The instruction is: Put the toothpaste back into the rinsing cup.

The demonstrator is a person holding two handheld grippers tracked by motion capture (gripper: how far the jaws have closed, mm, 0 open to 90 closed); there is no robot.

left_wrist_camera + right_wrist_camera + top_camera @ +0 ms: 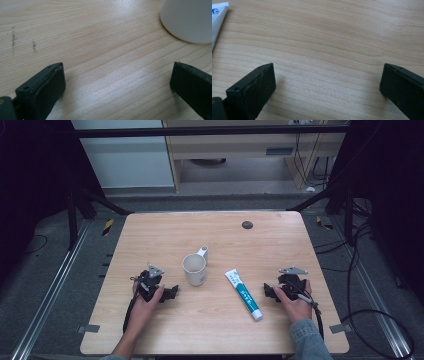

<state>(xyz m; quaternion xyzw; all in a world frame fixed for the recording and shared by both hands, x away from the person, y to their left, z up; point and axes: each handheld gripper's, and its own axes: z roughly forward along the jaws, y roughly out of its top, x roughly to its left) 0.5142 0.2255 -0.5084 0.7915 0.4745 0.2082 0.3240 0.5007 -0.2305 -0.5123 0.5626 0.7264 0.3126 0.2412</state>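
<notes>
- Centrally in the high view, a white mug point(194, 269) stands upright on the wooden table point(165, 232), handle toward the upper right
- Right of it lies a white and teal toothpaste tube point(243, 293), slanting to the lower right
- Left gripper point(169, 294), lower left of the mug, has its jaws spread wide over bare wood, holding nothing
- Right gripper point(268, 291), just right of the tube, likewise gapes wide and empty

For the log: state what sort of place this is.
Probably a lab recording station: a bare wooden table inside a dark metal frame, loose cables on grey floor, a hand-held gripper each side.
</notes>
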